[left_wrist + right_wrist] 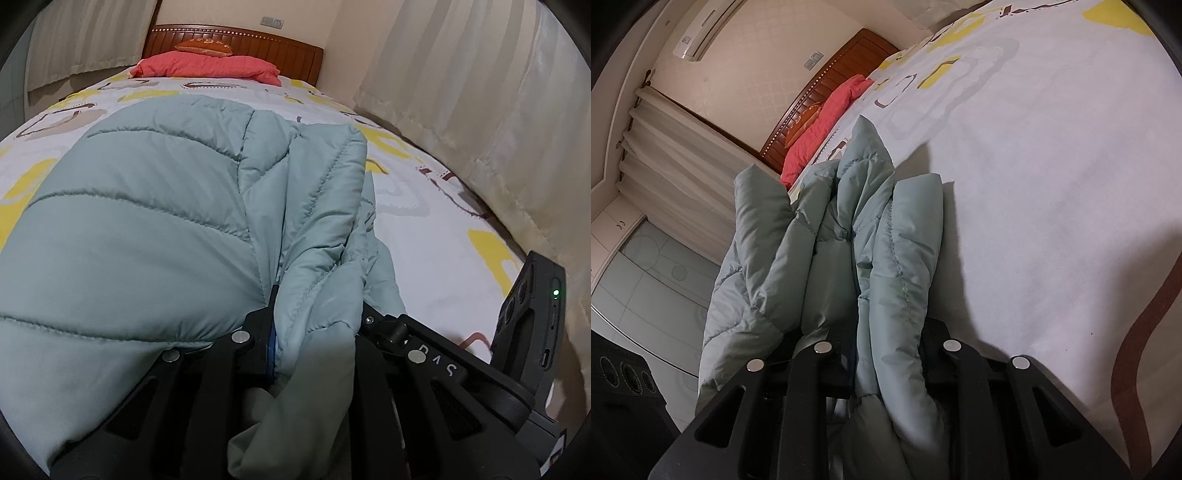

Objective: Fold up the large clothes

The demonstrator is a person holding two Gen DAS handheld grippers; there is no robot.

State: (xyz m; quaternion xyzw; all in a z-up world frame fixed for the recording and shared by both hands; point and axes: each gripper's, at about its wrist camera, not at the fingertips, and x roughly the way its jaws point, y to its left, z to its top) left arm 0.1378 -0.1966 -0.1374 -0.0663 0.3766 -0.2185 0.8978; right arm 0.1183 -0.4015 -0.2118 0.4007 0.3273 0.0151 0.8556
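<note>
A pale green quilted puffer jacket (140, 221) lies over the bed (436, 229), spread to the left and bunched at its near edge. My left gripper (314, 325) is shut on a fold of the jacket's near edge; the fabric hides the fingertips. The other gripper's black body (532, 317) shows at the far right. In the right wrist view the jacket (849, 236) hangs in thick folds. My right gripper (886, 350) is shut on a padded fold of it, above the bed sheet (1052, 184). The view is tilted.
A red pillow (207, 66) and an orange cushion (205, 47) lie by the wooden headboard (280, 48). Cream curtains (480, 110) hang close along the bed's right side. An air conditioner (701, 33) and a glass-fronted wardrobe (646, 273) show in the right wrist view.
</note>
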